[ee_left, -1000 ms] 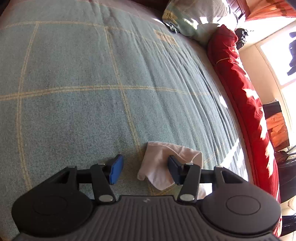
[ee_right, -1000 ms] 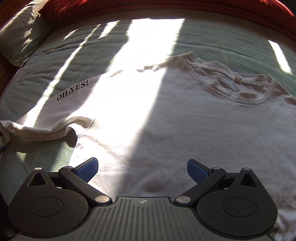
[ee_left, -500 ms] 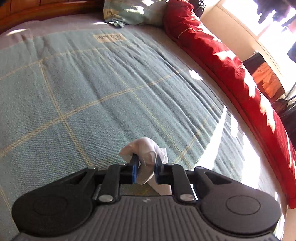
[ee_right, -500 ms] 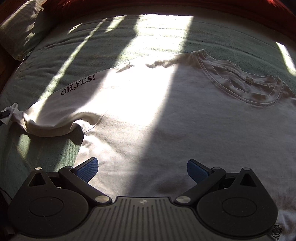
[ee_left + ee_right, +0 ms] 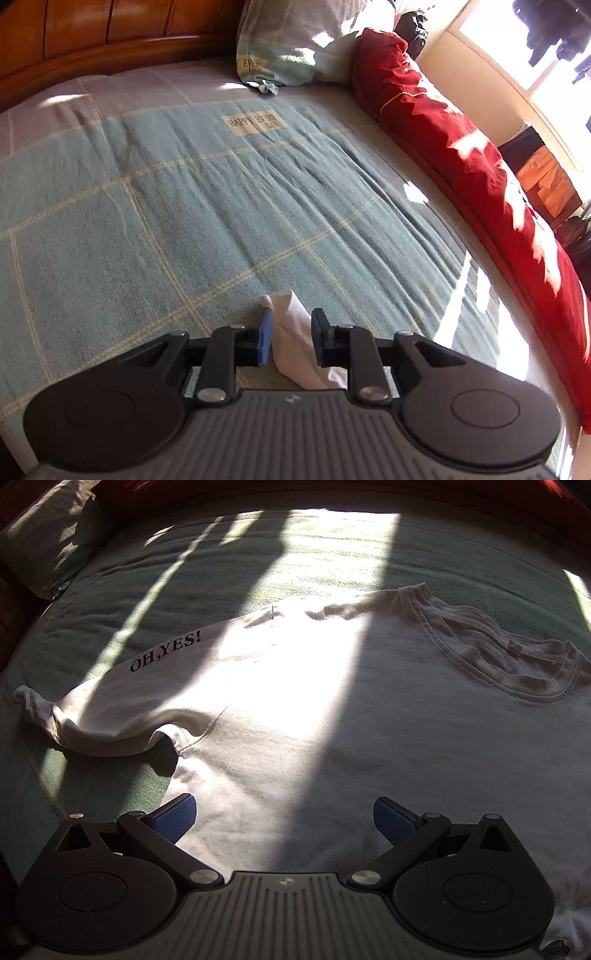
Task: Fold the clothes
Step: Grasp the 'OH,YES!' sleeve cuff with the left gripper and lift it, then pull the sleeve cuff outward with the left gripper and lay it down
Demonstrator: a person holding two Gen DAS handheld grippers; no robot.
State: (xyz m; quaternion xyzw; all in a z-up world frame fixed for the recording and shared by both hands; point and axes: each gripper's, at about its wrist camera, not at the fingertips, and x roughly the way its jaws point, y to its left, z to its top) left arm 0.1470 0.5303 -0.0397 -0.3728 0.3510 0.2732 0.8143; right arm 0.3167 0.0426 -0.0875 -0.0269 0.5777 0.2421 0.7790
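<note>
A white T-shirt (image 5: 332, 709) lies flat on the bed, its collar (image 5: 517, 664) at the right and black "OH,YES!" lettering (image 5: 166, 653) on its left sleeve. That sleeve's end (image 5: 33, 705) is bunched and stretched out to the left. In the left wrist view my left gripper (image 5: 291, 332) is shut on the sleeve end (image 5: 291, 332), whose white cloth stands up between the blue pads just above the blanket. My right gripper (image 5: 284, 816) is wide open over the shirt's body, with nothing between its fingers (image 5: 173, 816).
The bed has a teal checked blanket (image 5: 184, 206) with a "HAPPY EVERY DAY" label. A pillow (image 5: 295, 40) leans on the wooden headboard (image 5: 110, 37). A red quilt (image 5: 480, 177) runs along the bed's right edge, and bright sun patches fall across the shirt.
My left gripper closed on the sleeve end, drew it outward, and its view tilted up toward the headboard. The right gripper stayed open while the shirt shifted slightly in its view.
</note>
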